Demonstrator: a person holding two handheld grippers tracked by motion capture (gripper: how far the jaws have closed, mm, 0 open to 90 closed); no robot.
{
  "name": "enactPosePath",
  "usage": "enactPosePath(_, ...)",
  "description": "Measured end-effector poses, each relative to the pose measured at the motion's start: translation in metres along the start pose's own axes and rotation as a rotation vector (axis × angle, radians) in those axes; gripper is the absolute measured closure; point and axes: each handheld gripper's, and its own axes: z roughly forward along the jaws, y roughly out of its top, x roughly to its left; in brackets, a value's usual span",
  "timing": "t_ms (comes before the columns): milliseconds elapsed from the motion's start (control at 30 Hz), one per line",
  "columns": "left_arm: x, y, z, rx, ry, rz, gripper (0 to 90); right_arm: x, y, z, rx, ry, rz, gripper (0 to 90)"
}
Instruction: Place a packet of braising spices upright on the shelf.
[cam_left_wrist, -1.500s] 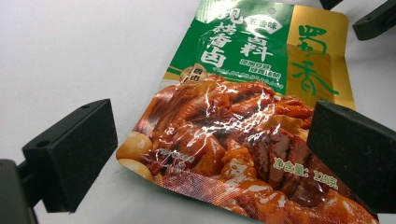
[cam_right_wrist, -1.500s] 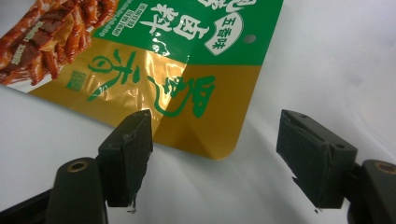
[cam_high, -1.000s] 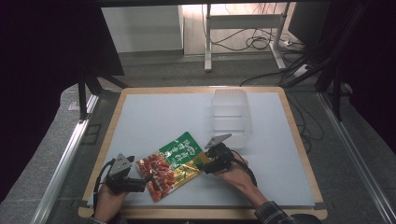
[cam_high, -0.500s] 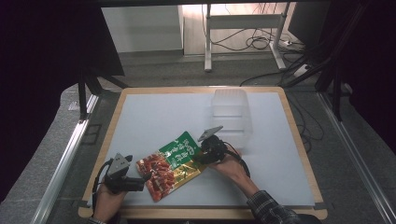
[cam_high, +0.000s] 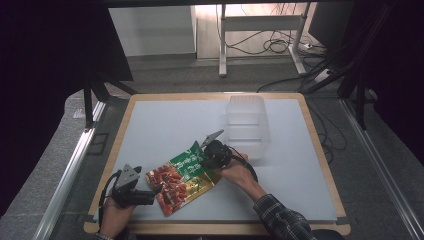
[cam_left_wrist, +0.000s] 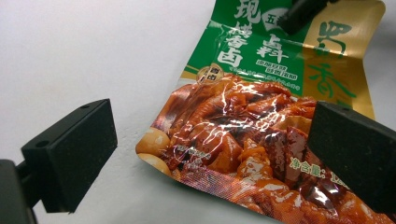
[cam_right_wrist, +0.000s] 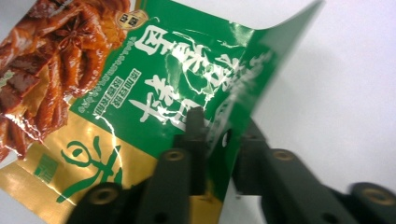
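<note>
White counter (cam_high: 165, 125) carries a glossy green-and-red foil snack pouch (cam_high: 184, 179) near a clear plastic bin (cam_high: 246, 127). Right tongs (cam_right_wrist: 219, 140) have just closed, pinching its green edge; left tongs (cam_left_wrist: 210, 154) gape, released, around its red end. Slick foil could slip out when lifted.

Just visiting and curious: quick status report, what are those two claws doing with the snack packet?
Right gripper has just been closing, pinching the snack packet at its green end. Left gripper open, straddling the red end. Clear container stands beyond, not blocking.

Snack pouch (cam_high: 183, 179) on table (cam_high: 165, 125), container (cam_high: 246, 125) behind it.
</note>
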Motion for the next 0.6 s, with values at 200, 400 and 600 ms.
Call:
enactPosePath(200,0.001,0.000,0.000,-0.001,0.004,-0.008,1.3,0.002,0.005,-0.007,-0.019,0.030,0.015,89.2)
enactPosePath(400,0.002,0.000,-0.001,-0.011,0.006,-0.019,0.9,0.000,0.014,-0.023,-0.058,0.073,0.043,89.3)
enactPosePath(600,0.002,0.000,-0.002,-0.015,0.007,-0.021,0.6,0.002,0.026,-0.044,-0.090,0.123,0.038,89.3)
